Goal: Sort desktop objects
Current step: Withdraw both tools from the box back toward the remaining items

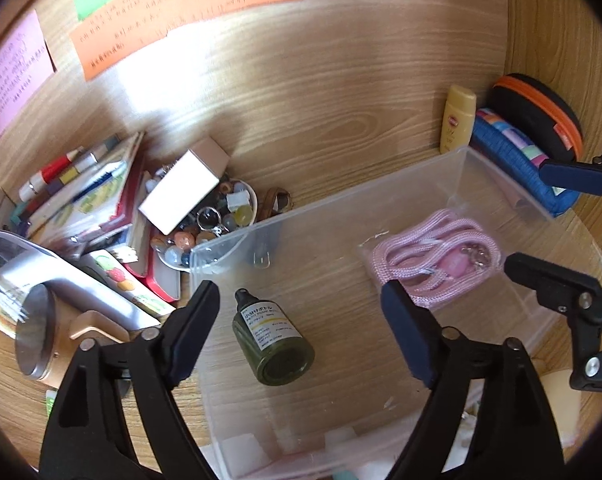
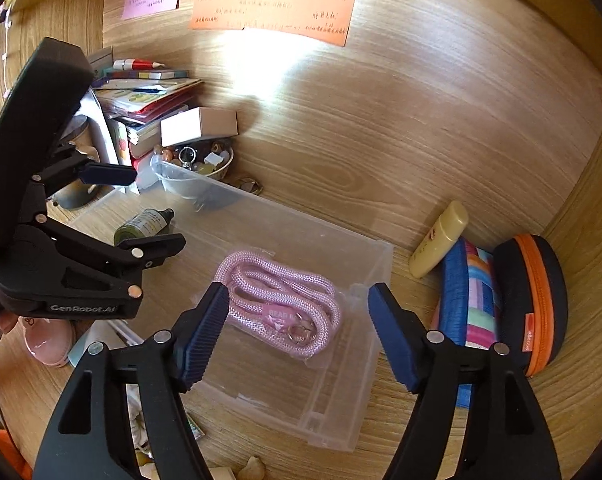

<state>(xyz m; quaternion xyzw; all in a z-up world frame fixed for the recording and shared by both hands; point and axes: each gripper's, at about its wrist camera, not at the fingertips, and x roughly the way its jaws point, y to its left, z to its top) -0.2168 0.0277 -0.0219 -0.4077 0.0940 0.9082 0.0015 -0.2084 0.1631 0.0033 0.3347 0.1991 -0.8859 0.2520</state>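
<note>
Left gripper (image 1: 301, 312): fingers spread wide, holding nothing, above green bottle (image 1: 273, 344) lying inside clear bin (image 1: 381, 196).
Advice: I think withdraw straight up, avoiding the bin wall.
Right gripper (image 2: 297, 320): also spread and empty, over pink cord (image 2: 281, 300) in same bin.

A wood-grain desk (image 2: 441, 432) is enclosed by matching wooden walls (image 2: 381, 100), brightly lit at the back panel
</note>
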